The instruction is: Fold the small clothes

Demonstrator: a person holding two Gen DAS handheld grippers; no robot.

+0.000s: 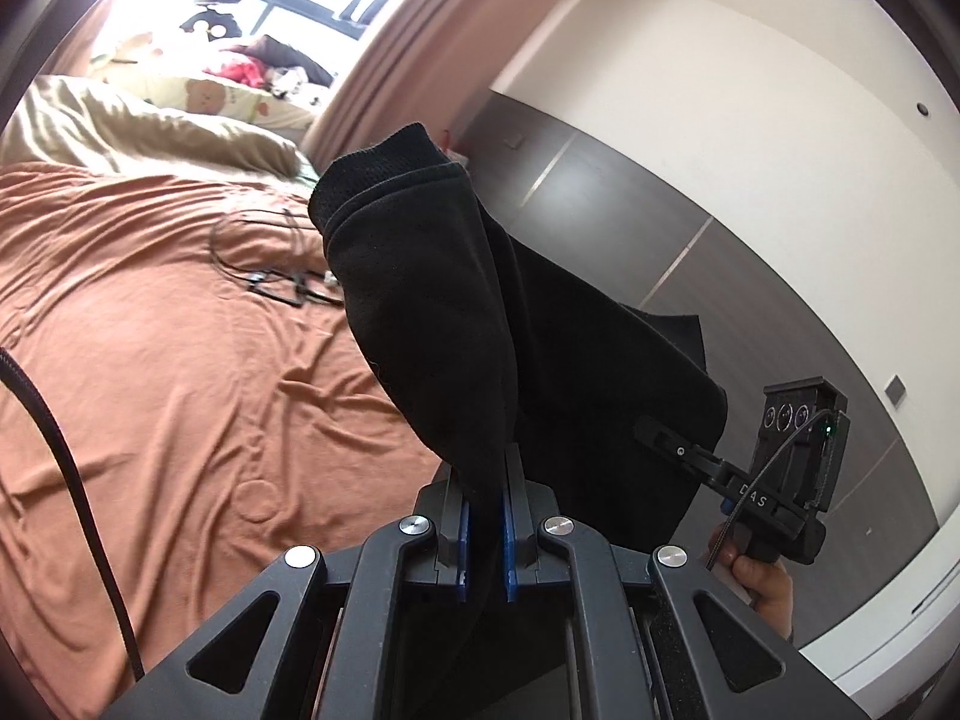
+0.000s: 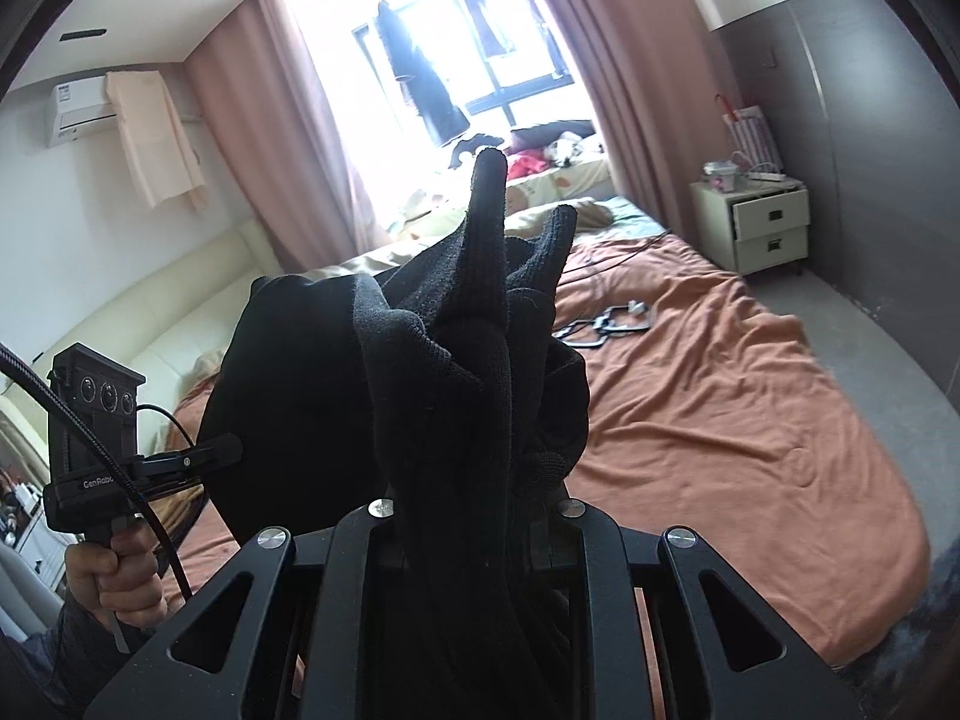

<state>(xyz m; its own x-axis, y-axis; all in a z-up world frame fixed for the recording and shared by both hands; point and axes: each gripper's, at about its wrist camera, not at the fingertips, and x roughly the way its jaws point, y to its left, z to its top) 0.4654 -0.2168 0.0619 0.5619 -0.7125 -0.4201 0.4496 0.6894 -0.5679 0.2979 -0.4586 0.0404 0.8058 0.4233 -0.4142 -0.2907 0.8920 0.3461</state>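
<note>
A black knit garment hangs in the air above the bed, stretched between both grippers. In the left wrist view my left gripper is shut on one edge of it, the cloth pinched between the blue pads. My right gripper clamps the far edge at the right. In the right wrist view the garment is bunched up and covers the right gripper, whose fingertips are hidden under the folds. The left gripper grips the cloth at the left, held by a hand.
A bed with an orange sheet lies below, with black cables and a charger on it. Beige pillows are at its head. A white nightstand stands by the grey wall, and a cream sofa at the left.
</note>
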